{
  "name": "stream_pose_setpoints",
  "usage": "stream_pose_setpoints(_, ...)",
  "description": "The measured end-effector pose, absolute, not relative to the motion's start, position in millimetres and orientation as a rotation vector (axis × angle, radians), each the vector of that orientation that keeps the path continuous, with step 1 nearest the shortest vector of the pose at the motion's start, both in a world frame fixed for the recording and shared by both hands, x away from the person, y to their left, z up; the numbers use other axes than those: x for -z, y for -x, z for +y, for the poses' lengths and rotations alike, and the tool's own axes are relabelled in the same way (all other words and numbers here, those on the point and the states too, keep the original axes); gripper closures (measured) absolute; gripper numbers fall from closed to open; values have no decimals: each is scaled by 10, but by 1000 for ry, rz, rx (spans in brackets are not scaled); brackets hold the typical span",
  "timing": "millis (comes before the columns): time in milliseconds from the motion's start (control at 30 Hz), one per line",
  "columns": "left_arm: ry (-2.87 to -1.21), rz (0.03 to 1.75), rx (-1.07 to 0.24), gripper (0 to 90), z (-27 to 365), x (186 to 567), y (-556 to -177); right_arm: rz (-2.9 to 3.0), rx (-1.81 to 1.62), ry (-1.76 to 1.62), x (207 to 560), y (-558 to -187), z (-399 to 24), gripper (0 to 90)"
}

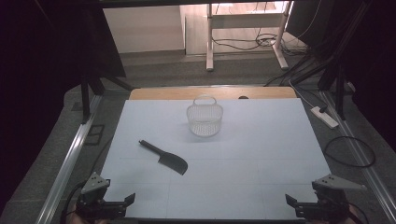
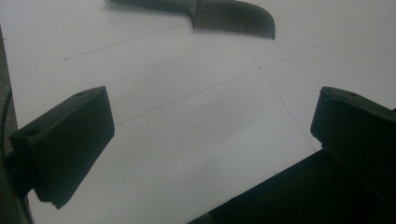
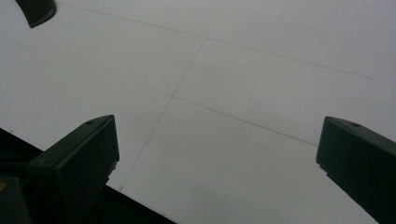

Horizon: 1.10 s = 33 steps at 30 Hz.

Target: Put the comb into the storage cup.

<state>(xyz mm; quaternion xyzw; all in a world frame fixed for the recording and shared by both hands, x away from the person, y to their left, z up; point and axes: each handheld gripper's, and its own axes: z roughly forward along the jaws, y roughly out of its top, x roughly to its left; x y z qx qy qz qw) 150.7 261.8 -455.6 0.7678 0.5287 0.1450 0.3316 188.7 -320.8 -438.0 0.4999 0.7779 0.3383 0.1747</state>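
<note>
Left gripper (image 1: 130,198) sits at the near left corner of the table (image 1: 261,154), jaws spread wide with nothing between them. Right gripper (image 1: 290,200) mirrors it at the near right corner, jaws gaping too and empty. Out ahead of the left one lies the dark comb (image 1: 164,157), flat on the pale sheet, left of centre, handle angled toward the far left. Beyond it, near the far edge, stands the white wire basket (image 1: 204,119), upright, well apart from the comb.
</note>
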Motion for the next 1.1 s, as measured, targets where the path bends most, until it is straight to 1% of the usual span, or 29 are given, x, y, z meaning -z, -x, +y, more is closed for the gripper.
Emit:
stream_pose_setpoints(833, -2016, 1370, -320, 0, 2620, 4568, -1549, 2221, -994, -1428, 4379, -1913, -3225, 0)
stream_pose_setpoints(933, -2011, 1361, -298, 0, 2615, 4565, -1574, 2231, -991, -1413, 4381, -1911, -3215, 0)
stream_pose_setpoints(1100, -2035, 1341, -298, 0, 2587, 4562, -1643, 2233, -991, -1413, 4382, -1908, -3216, 0)
